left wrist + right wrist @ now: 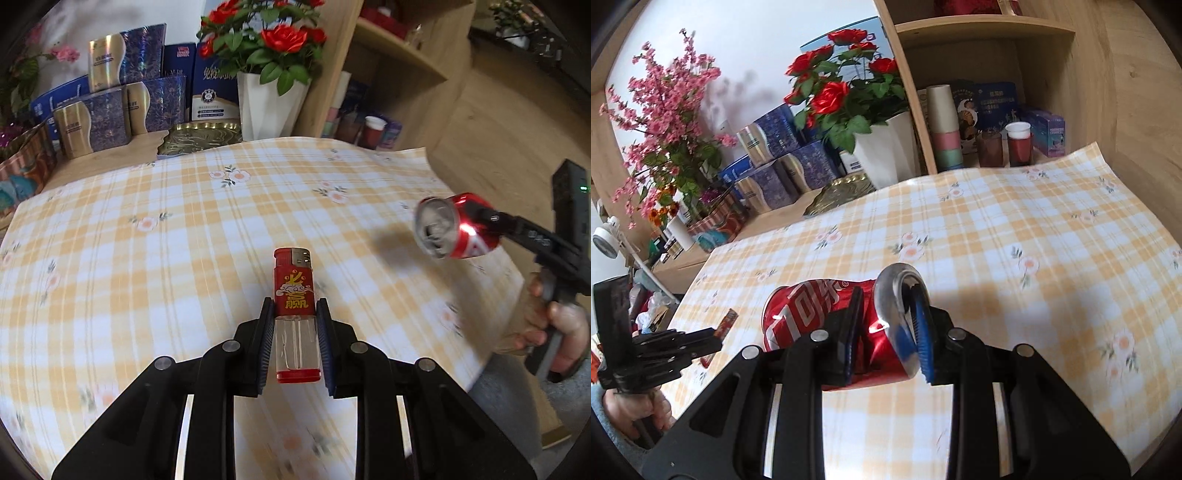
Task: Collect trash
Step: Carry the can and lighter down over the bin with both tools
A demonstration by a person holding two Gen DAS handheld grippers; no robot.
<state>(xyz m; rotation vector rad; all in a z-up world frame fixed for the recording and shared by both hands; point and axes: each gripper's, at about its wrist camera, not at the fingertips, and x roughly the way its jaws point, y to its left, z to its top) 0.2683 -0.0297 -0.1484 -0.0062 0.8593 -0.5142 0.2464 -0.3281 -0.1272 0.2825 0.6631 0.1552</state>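
Note:
My left gripper (294, 314) is shut on a red and clear lighter (295, 295), holding it above the checked tablecloth (147, 258). My right gripper (886, 314) is shut on a crushed red soda can (812, 314), with one finger inside the can's open end. In the left wrist view the can (454, 225) hangs in the right gripper (491, 218) over the table's right edge. In the right wrist view the left gripper (713, 336) shows at the far left with the lighter (726, 323) in it.
A white vase of red roses (266, 99), blue and gold boxes (110, 118) and a gold tin (203, 136) stand at the table's back. A wooden shelf (997, 110) with stacked cups (945, 125) stands behind on the right. Pink blossoms (661, 122) stand back left.

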